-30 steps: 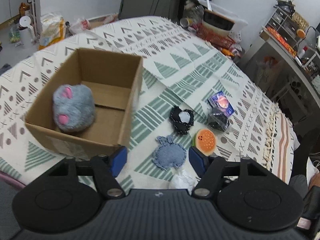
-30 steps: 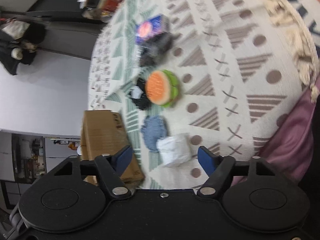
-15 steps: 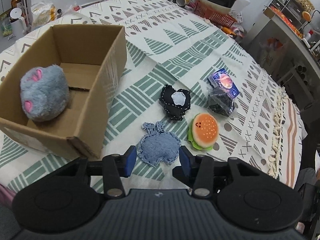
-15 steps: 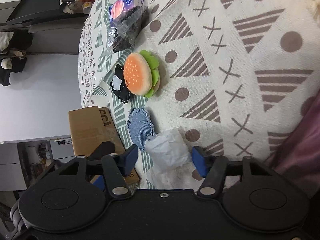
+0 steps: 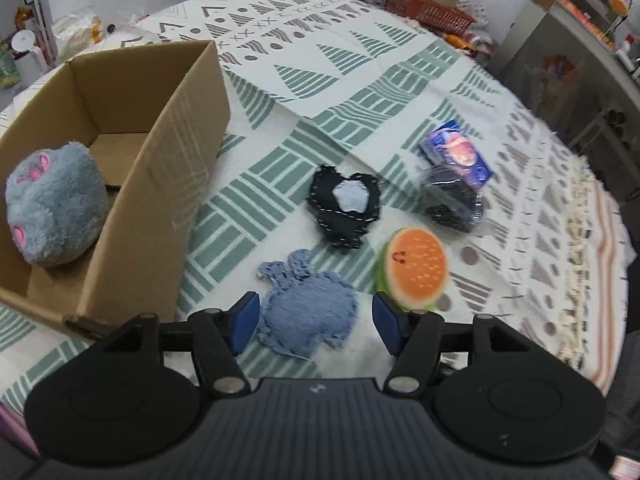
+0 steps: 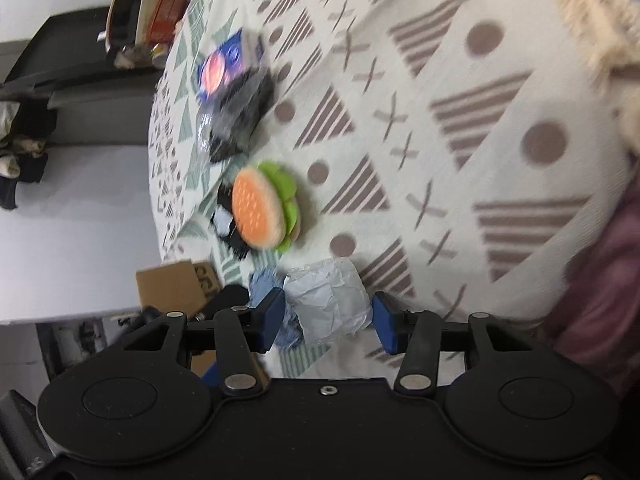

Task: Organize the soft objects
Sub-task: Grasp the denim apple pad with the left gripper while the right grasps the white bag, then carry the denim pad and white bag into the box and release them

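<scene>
A blue denim apple-shaped pad (image 5: 308, 312) lies flat on the patterned tablecloth (image 5: 360, 60), between the fingers of my open left gripper (image 5: 316, 322). Beyond it are a black heart-shaped pad (image 5: 344, 208) and an orange burger plush (image 5: 414, 268). A grey plush mouse (image 5: 52, 208) sits in the cardboard box (image 5: 160, 184) at the left. My right gripper (image 6: 329, 318) is open around a crumpled white wad (image 6: 328, 304); the left pad touches it and the right pad stands just off it. The burger plush (image 6: 264, 208) lies ahead, blurred.
A dark plastic packet with a blue card (image 5: 456, 176) lies at the right of the cloth, also blurred as the packet (image 6: 236, 96). The fringed table edge (image 5: 576, 264) is near on the right. Baskets and clutter (image 5: 432, 8) stand at the far edge.
My left gripper moved forward over the denim pad, narrowed, then widened again. My right gripper's fingers drew closer around the white wad, and its view swung.
</scene>
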Available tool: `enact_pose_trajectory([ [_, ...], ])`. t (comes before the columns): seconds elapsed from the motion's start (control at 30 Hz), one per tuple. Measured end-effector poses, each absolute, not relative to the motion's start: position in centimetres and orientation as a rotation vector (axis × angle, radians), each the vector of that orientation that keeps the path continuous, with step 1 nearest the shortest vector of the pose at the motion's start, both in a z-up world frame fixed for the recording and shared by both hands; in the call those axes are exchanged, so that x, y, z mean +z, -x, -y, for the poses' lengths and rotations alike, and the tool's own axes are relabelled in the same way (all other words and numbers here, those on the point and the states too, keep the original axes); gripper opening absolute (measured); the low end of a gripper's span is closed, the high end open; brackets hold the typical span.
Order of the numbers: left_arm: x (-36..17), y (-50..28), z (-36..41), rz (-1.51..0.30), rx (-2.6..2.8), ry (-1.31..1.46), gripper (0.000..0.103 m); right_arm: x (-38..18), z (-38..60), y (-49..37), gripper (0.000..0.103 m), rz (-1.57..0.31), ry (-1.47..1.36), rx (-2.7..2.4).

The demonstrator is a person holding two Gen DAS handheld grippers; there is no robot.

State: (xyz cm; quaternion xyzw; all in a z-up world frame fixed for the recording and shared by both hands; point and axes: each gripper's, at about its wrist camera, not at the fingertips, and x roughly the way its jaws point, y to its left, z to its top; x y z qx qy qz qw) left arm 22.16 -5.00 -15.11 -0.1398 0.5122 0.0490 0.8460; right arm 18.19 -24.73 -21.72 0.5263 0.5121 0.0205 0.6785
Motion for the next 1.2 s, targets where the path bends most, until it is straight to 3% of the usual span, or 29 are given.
enact_pose_trajectory([
  [0.33, -17.9, -22.8, 4.9, -1.113, 0.130, 0.306, 0.061, -21.8, 24.7, -18.8, 0.047, -1.139, -1.139, 0.016],
  [0.37, -17.8, -22.8, 5.0, -1.117, 0.129, 0.305, 0.059, -21.8, 24.6, -18.8, 0.047, -1.138, -1.137, 0.017],
  [0.47, -17.4, -22.7, 4.8, -1.135, 0.112, 0.336, 0.039, -21.7, 24.7, -18.7, 0.047, -1.134, -1.140, 0.011],
  [0.57, -16.4, -22.3, 4.9, -1.136, 0.094, 0.344, 0.030, -21.1, 24.5, -18.5, 0.047, -1.122, -1.113, 0.004],
  [1.2, -7.4, -16.8, 1.1, -0.986, 0.040, 0.385, 0.030, -14.0, 21.8, -16.6, 0.047, -0.965, -0.935, 0.132],
])
